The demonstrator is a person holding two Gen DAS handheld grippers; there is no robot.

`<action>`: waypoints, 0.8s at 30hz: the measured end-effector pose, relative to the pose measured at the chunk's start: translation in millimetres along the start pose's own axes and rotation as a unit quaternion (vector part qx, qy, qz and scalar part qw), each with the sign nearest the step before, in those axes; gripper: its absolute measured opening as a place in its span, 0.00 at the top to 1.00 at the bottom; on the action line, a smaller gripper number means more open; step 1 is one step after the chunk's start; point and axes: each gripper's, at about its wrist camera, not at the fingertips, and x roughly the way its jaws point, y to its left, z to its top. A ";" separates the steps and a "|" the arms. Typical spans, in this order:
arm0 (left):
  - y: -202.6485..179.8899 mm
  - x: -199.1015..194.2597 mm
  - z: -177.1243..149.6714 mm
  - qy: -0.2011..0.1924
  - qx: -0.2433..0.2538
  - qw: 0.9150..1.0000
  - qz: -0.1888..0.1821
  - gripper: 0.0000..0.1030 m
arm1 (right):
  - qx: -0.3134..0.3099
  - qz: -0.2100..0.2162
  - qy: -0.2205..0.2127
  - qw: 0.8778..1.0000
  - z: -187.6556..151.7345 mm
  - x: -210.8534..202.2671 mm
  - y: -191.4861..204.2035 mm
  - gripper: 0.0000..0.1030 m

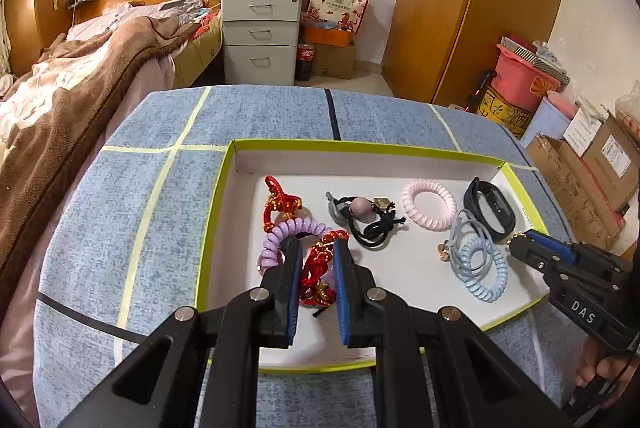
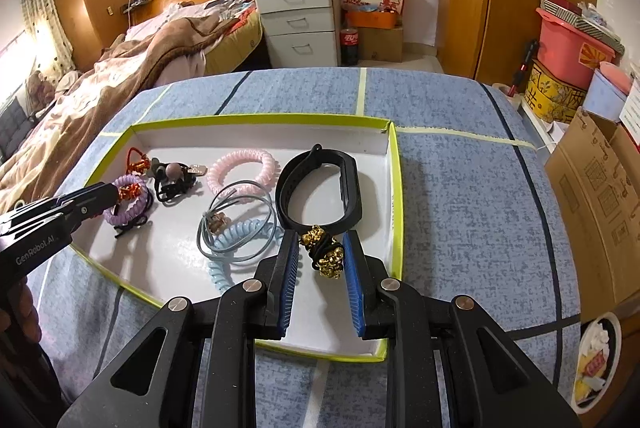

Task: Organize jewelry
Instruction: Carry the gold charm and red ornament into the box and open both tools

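Both tongs hang open over the tray (image 2: pixel 394 163), left gripper (image 1: pixel 316 252) straddling the red knotted cord (image 1: pixel 318 268), right gripper (image 2: pixel 320 248) bracketing the gold-bead hair tie (image 2: pixel 326 254), which I judge ready for sorting.

Bare white tray floor (image 1: pixel 400 292) lies open at the near middle; the lime tray wall (image 2: pixel 396 195) bounds the right, the blue coil tie (image 2: pixel 236 240) and black wristband (image 2: pixel 320 187) crowd nearby
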 end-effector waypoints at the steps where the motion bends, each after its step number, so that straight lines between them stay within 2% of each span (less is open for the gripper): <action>1: 0.2 0.4 -0.1 -0.001 0.001 1.000 0.002 0.84 | -0.001 -0.001 0.002 1.000 0.2 0.7 -0.3 0.77; 4: 3.1 2.2 -0.7 0.005 -0.007 1.000 -0.005 0.84 | -0.002 -0.005 0.006 1.000 0.2 2.5 0.7 0.77; 14: 5.2 7.1 -4.3 0.015 -0.008 1.000 0.006 0.82 | -0.010 -0.008 0.010 1.000 -1.7 4.1 4.6 0.77; 16: 5.2 7.0 -4.3 0.016 -0.009 1.000 0.005 0.76 | -0.010 -0.008 0.010 1.000 -1.6 4.1 4.6 0.77; 17: 4.9 7.1 -4.4 0.016 -0.009 1.000 0.005 0.70 | -0.010 -0.008 0.010 1.000 -1.7 4.2 4.9 0.76; 22: 3.9 8.8 -5.8 0.019 -0.008 1.000 0.006 0.68 | -0.006 -0.006 0.009 1.000 -2.2 3.9 5.1 0.76; 24: 3.3 8.8 -6.0 0.020 -0.008 1.000 0.007 0.66 | -0.005 -0.005 0.008 1.000 -2.4 3.7 5.7 0.71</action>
